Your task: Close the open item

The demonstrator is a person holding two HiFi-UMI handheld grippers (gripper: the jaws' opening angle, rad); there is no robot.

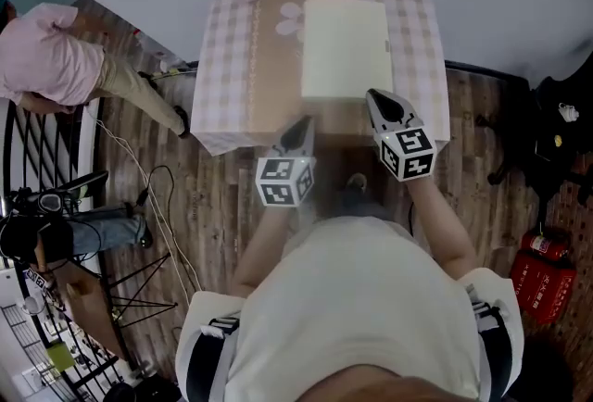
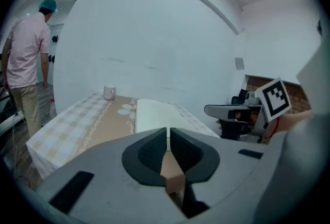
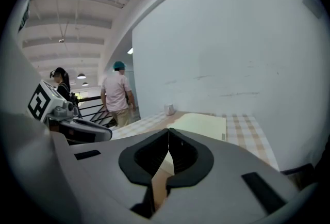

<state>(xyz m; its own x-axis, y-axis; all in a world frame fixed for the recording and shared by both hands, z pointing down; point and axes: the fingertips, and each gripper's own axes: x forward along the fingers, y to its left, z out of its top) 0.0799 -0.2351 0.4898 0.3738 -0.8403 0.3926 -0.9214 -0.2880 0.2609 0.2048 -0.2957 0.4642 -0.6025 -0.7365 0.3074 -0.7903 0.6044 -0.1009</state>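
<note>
In the head view, a pale cream flat rectangular case (image 1: 345,48) is seen lying on the checked-cloth surface (image 1: 232,67), just ahead of both tongs. The left tongs (image 1: 298,133) are held short of its near edge, and the right tongs (image 1: 378,99) at its near right corner. In the left gripper view, the left tongs (image 2: 168,132) are shown drawn almost together, with only a thin slit left and nothing between them. The case lies straight ahead, with a small white cup (image 2: 109,93) far ahead to the left. In the right gripper view, the right tongs (image 3: 168,132) are shown closed tip to tip and empty, the case being ahead and slightly to the right.
</note>
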